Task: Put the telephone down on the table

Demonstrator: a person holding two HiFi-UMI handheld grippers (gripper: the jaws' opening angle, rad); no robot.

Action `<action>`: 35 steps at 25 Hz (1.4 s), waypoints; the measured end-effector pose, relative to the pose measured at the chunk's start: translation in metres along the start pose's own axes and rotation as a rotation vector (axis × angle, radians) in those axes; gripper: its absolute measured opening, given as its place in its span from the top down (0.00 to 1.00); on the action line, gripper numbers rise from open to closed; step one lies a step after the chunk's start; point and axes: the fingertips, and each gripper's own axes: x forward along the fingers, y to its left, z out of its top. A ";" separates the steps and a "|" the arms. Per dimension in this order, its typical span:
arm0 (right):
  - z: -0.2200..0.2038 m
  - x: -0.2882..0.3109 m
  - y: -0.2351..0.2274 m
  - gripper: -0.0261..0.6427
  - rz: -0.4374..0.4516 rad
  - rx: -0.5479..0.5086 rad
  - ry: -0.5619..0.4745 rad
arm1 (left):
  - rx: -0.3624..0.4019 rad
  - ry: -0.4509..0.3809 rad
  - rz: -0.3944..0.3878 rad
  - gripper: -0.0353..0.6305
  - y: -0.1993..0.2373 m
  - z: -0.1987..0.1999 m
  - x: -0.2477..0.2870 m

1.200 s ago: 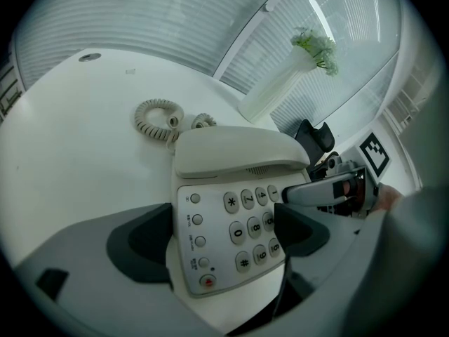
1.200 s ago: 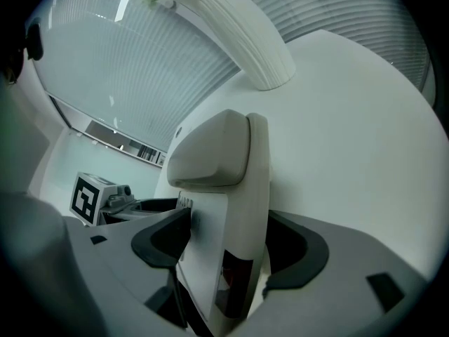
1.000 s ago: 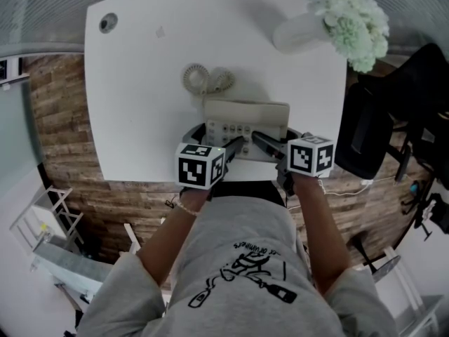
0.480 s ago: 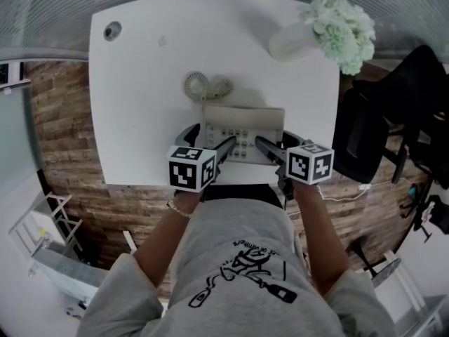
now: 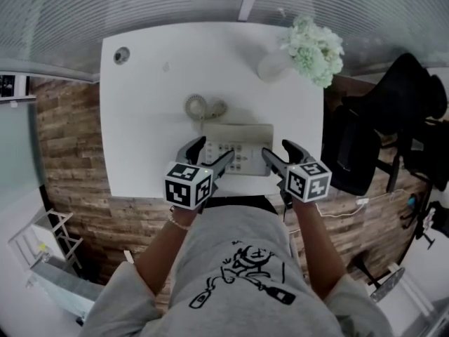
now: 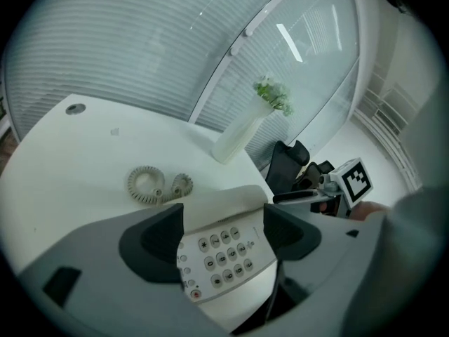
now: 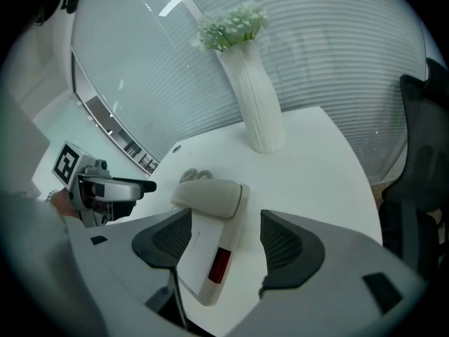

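The beige telephone [image 5: 238, 149] lies flat on the white table [image 5: 140, 125] near its front edge, handset on the cradle, with its coiled cord [image 5: 203, 107] behind it. My left gripper [image 5: 210, 153] hovers above the phone's left side. Its jaws are closing, and the pads touch nothing. In the left gripper view the keypad [image 6: 224, 248] shows through the gap of that gripper [image 6: 221, 232]. My right gripper [image 5: 278, 152] hangs open over the phone's right side. The right gripper view shows the phone's side [image 7: 210, 237] below its parted jaws [image 7: 224, 241].
A white vase of pale green flowers [image 5: 309, 48] stands at the table's back right. A black office chair [image 5: 372, 132] is right of the table. A round cable port [image 5: 122, 53] sits in the back left corner. Ribbed glass wall lies behind.
Both grippers have lifted off the telephone and drawn back toward the person. The phone stays where it lay on the table.
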 end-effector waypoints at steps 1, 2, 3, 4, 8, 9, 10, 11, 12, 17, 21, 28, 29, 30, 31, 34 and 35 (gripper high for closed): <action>0.005 -0.004 0.002 0.48 0.001 -0.014 -0.024 | 0.020 -0.023 -0.015 0.42 -0.006 0.007 -0.004; 0.011 -0.008 0.005 0.49 0.004 -0.024 -0.054 | 0.042 -0.046 -0.028 0.44 -0.011 0.015 -0.007; 0.018 -0.012 0.009 0.52 0.011 -0.032 -0.087 | 0.064 -0.070 -0.038 0.46 -0.017 0.023 -0.011; 0.025 -0.017 0.013 0.55 0.019 -0.037 -0.121 | 0.084 -0.094 -0.047 0.48 -0.022 0.031 -0.015; 0.050 -0.035 0.033 0.65 0.049 -0.074 -0.229 | 0.153 -0.173 -0.077 0.55 -0.040 0.057 -0.031; 0.055 -0.039 0.039 0.66 0.057 -0.087 -0.250 | 0.172 -0.194 -0.086 0.57 -0.046 0.063 -0.036; 0.060 -0.045 0.046 0.68 0.068 -0.095 -0.272 | 0.192 -0.219 -0.097 0.60 -0.052 0.068 -0.042; 0.065 -0.050 0.053 0.69 0.085 -0.098 -0.294 | 0.215 -0.246 -0.108 0.62 -0.058 0.074 -0.048; 0.070 -0.056 0.060 0.70 0.103 -0.098 -0.316 | 0.239 -0.271 -0.117 0.65 -0.064 0.079 -0.054; 0.099 -0.085 0.087 0.76 0.131 -0.157 -0.420 | 0.328 -0.372 -0.158 0.77 -0.094 0.104 -0.077; 0.123 -0.112 0.114 0.78 0.122 -0.280 -0.497 | 0.337 -0.443 -0.228 0.90 -0.117 0.119 -0.099; 0.156 -0.163 0.166 0.84 0.132 -0.434 -0.630 | 0.421 -0.559 -0.284 0.94 -0.163 0.134 -0.149; 0.162 -0.170 0.173 0.85 0.139 -0.441 -0.656 | 0.446 -0.575 -0.278 0.94 -0.168 0.138 -0.156; 0.168 -0.176 0.180 0.85 0.146 -0.448 -0.679 | 0.469 -0.587 -0.273 0.94 -0.172 0.141 -0.163; 0.172 -0.182 0.187 0.86 0.154 -0.454 -0.694 | 0.488 -0.598 -0.268 0.94 -0.176 0.144 -0.169; 0.180 -0.198 0.206 0.86 0.187 -0.474 -0.709 | 0.522 -0.633 -0.260 0.94 -0.187 0.152 -0.185; 0.182 -0.203 0.212 0.87 0.199 -0.481 -0.710 | 0.524 -0.639 -0.256 0.94 -0.189 0.154 -0.189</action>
